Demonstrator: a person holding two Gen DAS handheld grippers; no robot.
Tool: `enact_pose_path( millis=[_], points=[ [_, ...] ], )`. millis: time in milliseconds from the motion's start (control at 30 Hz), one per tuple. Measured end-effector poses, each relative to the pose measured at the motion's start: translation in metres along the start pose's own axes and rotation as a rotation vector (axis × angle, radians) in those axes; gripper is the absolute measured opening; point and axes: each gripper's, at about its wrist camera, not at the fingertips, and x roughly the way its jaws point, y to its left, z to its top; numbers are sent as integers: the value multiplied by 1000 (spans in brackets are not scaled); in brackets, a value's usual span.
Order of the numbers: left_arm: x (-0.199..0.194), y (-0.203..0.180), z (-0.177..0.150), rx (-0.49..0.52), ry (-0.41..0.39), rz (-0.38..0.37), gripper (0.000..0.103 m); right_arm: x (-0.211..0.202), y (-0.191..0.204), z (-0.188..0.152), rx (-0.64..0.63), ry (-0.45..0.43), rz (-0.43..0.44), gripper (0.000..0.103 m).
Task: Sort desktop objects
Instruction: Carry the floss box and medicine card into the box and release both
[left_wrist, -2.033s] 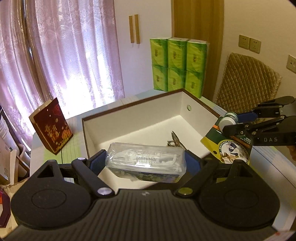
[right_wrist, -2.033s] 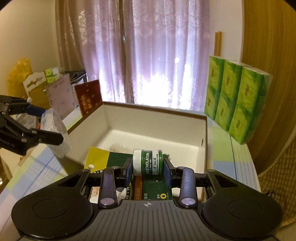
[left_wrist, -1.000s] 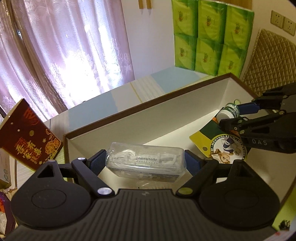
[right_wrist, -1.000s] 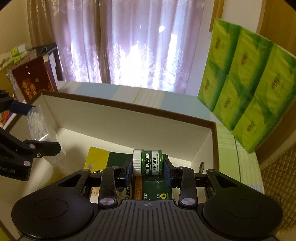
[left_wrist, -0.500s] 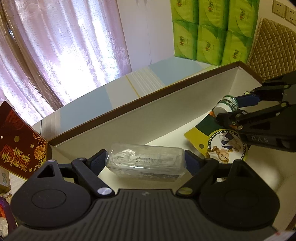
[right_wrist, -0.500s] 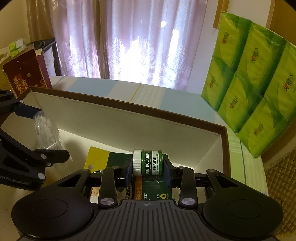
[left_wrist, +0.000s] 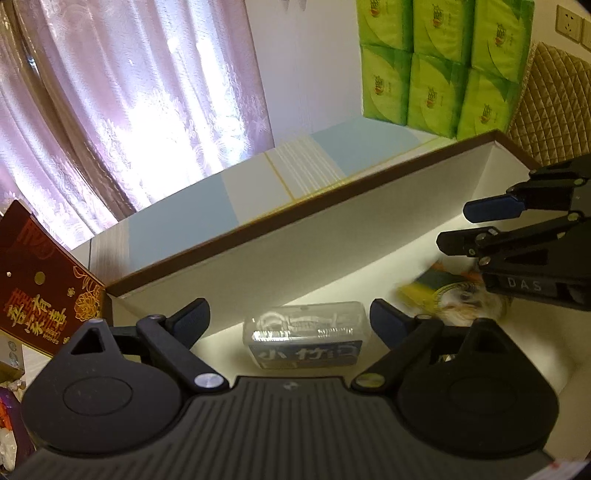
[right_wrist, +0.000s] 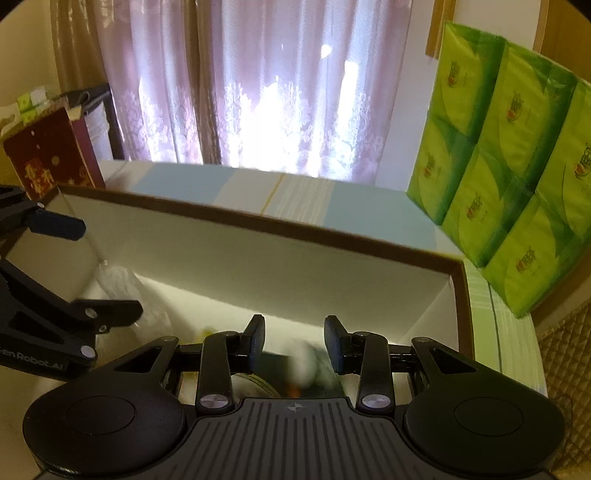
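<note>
My left gripper (left_wrist: 286, 319) gapes wide, clear packet (left_wrist: 306, 339) loose in the box (left_wrist: 332, 236). Right gripper (right_wrist: 294, 343) open, empty; "DAS" on it.

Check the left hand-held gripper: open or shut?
Open. The left hand-held gripper has its fingers spread wide, clear of the clear plastic case lying between them in the white box.

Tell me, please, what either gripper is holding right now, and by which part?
Nothing: the left gripper and right gripper are both open, with the clear plastic case and blurred lip salve pack released inside the box.
</note>
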Motion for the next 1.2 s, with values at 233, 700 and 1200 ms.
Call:
enact_pose_path(
  millis=[233, 700, 1200],
  points=[
    [-8, 0, -2, -1, -4, 20, 93, -12, 1, -6, -11, -22, 4, 74],
    [-47, -3, -10, -48, -33, 55, 101, -52, 11, -15, -11, -45, 21, 101],
    [-126, -17, -34, -103, -91, 136, 101, -129, 26, -36, 51, -104, -1, 101]
  ],
)
